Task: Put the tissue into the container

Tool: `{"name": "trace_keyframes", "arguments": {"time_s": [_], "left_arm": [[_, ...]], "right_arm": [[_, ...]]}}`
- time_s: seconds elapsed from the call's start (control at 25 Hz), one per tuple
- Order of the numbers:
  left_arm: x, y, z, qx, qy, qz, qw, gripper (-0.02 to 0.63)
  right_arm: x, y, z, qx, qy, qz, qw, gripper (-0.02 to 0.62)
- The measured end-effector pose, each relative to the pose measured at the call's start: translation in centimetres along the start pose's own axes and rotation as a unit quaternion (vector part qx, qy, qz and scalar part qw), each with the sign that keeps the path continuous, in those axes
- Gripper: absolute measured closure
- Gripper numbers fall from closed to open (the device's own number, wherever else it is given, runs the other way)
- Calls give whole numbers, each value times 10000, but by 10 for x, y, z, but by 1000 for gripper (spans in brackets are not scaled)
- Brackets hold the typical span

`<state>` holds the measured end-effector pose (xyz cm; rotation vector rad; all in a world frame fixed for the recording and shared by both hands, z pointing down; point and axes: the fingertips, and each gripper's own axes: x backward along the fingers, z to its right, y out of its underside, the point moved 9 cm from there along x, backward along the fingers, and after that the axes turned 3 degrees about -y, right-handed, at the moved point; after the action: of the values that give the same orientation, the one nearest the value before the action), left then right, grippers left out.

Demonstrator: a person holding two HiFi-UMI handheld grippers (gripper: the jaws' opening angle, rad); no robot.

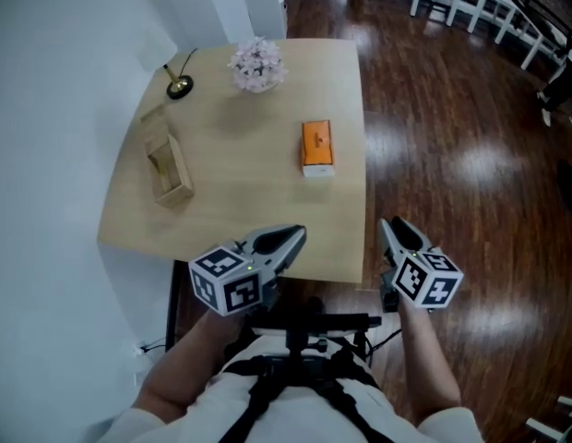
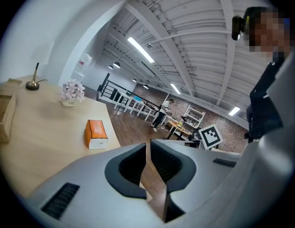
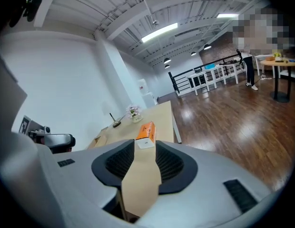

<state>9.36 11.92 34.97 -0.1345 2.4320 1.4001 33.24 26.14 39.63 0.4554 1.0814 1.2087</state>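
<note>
Both claws empty at the near edge of the table [image 1: 240, 220] — tissue pack untouched.
The orange tissue pack [image 1: 316, 148] lies well apart from the wooden container [image 1: 169, 167]; flowers [image 1: 256, 64] and pen stand [image 1: 179, 86] sit beyond. The left gripper [image 1: 300, 234] is pinched almost together, the right gripper [image 1: 389, 222] narrowly parted.

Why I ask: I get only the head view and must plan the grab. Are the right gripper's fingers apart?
Observer: Yes; the right gripper view shows the right gripper with its fingers apart, nothing between them.
Operator: What lies ahead?
Observer: The orange tissue box shows just beyond the gap.
Operator: Anyone around?
Observer: A person stands by a round table, far across the room.
</note>
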Motion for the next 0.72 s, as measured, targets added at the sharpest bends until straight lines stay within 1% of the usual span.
{"name": "trace_keyframes", "arguments": {"time_s": [0.24,0.44,0.56,0.72], "left_arm": [[4,0,-5,36,-197,25,9998,586],[16,1,-21,140,-328,91,9993,586],[21,0,-36,179,-310,111,9993,586],[26,-6,-59,208,-191,92,9996,586]], "right_arm": [[-13,-5,-4,77,-63,-162,9998,428],[-28,3,-12,114,-133,-276,9995,416],[-38,0,-21,219,-66,-304,9993,414],[-56,-2,-36,264,25,-351,9990,416]]}}
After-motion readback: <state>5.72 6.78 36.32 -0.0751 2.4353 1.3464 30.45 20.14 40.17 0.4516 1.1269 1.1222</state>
